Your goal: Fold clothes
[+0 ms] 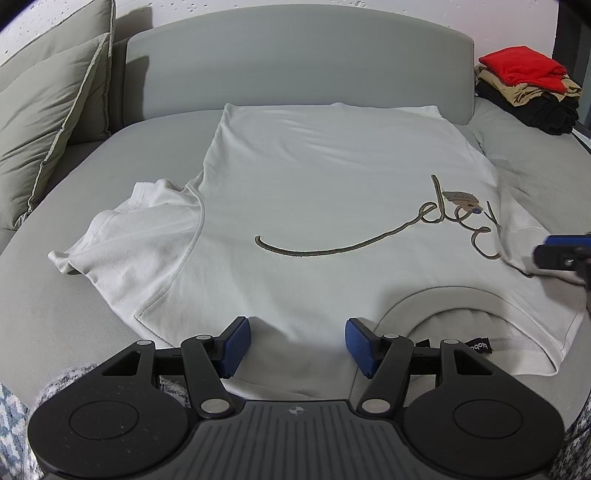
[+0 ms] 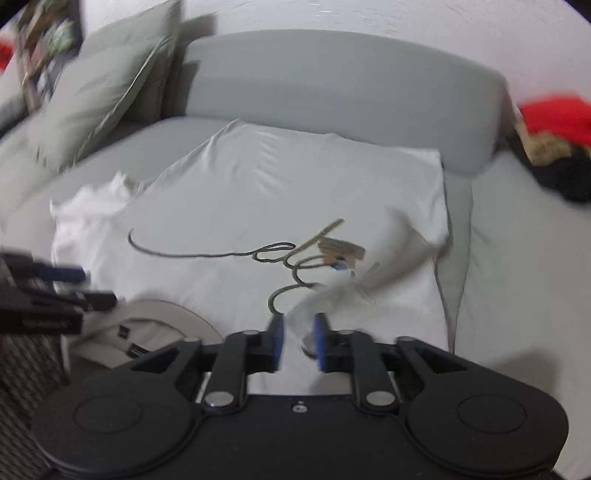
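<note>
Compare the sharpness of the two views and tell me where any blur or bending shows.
Left wrist view: sharp, the white shirt and its script lettering crisp, though the fisheye bends the sofa back. Right wrist view: motion-blurred throughout, worst on the paper tag and the stack of clothes.

Grey upholstered sofa bed (image 1: 55,332), wide flat seat, rounded at its edges. Curved grey backrest (image 1: 295,62) along the far edge. Two grey-green cushions (image 1: 48,122) with piped seams lean at the far left corner, one in front of the other. White textured wall (image 1: 258,5) behind. Dark frame or doorway (image 1: 572,33) at the far right corner, unclear which. Patterned blue-white fabric (image 1: 11,424) at the near left edge. Even indoor light, soft shadows.
</note>
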Demonstrator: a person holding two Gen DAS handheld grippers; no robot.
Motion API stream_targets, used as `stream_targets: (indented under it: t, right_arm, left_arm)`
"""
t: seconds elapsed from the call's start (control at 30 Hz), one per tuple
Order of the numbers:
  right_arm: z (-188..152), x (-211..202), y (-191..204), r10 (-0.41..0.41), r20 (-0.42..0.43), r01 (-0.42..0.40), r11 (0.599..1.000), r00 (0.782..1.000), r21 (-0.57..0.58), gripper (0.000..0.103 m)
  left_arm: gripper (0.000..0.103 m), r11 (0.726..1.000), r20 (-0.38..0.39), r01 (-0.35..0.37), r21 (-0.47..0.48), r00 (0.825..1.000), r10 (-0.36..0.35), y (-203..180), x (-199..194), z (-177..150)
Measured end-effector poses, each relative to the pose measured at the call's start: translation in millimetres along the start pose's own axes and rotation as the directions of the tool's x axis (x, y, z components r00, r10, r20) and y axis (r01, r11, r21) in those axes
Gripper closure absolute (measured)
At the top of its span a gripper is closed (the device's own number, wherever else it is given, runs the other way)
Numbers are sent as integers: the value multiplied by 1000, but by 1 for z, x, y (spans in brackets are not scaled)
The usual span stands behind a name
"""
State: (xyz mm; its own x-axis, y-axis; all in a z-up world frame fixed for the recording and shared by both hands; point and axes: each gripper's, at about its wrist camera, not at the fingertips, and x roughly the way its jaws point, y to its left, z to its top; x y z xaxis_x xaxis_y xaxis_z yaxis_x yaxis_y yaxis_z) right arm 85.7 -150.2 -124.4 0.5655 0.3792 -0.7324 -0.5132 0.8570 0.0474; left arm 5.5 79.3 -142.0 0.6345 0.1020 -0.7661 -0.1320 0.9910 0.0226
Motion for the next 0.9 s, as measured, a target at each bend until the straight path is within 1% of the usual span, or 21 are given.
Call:
stream_targets:
  t: [0.07,0.13,0.17,0.23,0.3,0.4,0.43,0.53,0.63,0.7,0.77,0.83,0.9]
  right_arm:
    - [-1,-11,-21,24,26,-27,993,999,115,81]
    - [-1,-16,-51,-1,53,-13,964,999,265,82]
    - [0,-18,-66,-16,65,-7,941,998,339,82]
    - [0,-12,-98,-40,61,5,869,997,495,82]
    - [-3,0,-116,-50,42,17,822,998,569,82]
    - [-3,30,-116,-111,-61,126,835,992,536,82]
    - [-9,31,-113,-130,-97,162,834,987,527,83]
    - [-25,34,-104,-189,-205,268,828,960,493,83]
    - [-41,10,-100,-172,-260,286,816,950,502,83]
    - [-46,-3,-98,-176,-306,312,817,936,484,83]
    - [-47,-12,-100,-158,-304,301,805,940,511,84]
    - [-37,-14,-99,-159,-234,262,809,959,526,83]
    - [-24,-8,-89,-123,-172,197,825,977,530,83]
  left_arm:
    - [43,1000,-2,3,-6,1000,-3,1,0,0]
    - [43,1000,-3,5,-10,1000,-5,1,1,1]
    - [43,1000,-3,4,-9,1000,-4,1,1,1]
    - [43,1000,-2,1,-2,1000,-1,0,1,1]
    - [43,1000,-2,1,2,1000,-1,0,1,1]
    - [43,1000,-3,6,-1,1000,-6,2,1,1]
    - [43,1000,-3,6,-1,1000,-6,2,1,0]
    - [43,1000,-2,7,0,1000,-7,2,0,0]
    - [43,1000,-4,8,-8,1000,-8,1,1,0]
    - [43,1000,-4,5,-6,1000,-5,-1,1,0]
    - [43,1000,-2,3,0,1000,-3,-1,1,0]
    - [44,1000,3,7,-2,1000,-7,0,0,0]
    - [50,1000,15,25,-6,1000,-25,0,-3,-1]
